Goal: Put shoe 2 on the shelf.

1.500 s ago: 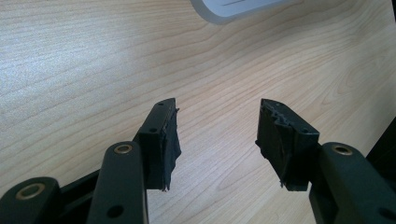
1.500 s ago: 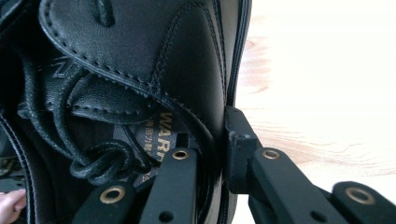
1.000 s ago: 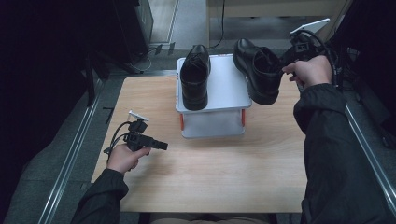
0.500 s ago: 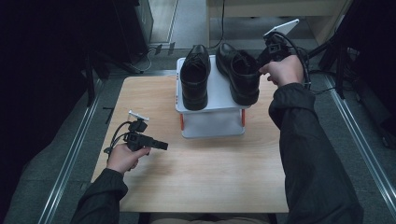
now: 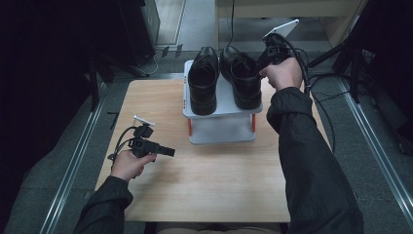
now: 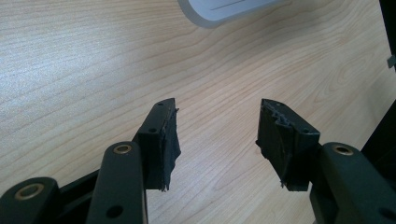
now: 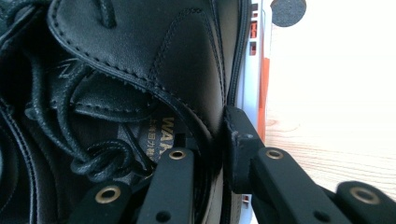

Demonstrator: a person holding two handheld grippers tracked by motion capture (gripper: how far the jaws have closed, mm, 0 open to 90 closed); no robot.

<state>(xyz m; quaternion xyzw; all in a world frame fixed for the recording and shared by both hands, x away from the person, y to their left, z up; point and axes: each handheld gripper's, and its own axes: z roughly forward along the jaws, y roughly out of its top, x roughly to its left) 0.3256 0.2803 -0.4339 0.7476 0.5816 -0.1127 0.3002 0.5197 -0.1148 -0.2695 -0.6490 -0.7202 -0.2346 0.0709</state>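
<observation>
Standing beside the left shoe (image 5: 203,80) on the rack (image 5: 221,127), the right shoe (image 5: 242,78) stays loosely pinched by the right gripper (image 5: 265,61), its jaws just easing apart.

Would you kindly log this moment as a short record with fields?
Surface: wooden table
Stand: small white rack with two black shoes on top
Left shoe: resting free
Right shoe: on the rack, collar between the jaws of the right hand-held gripper, which have just been opening
Left hand-held gripper: open, empty, above the table

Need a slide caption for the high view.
Right gripper setting second black shoe beside first shoe on white rack; left gripper idle.
</observation>
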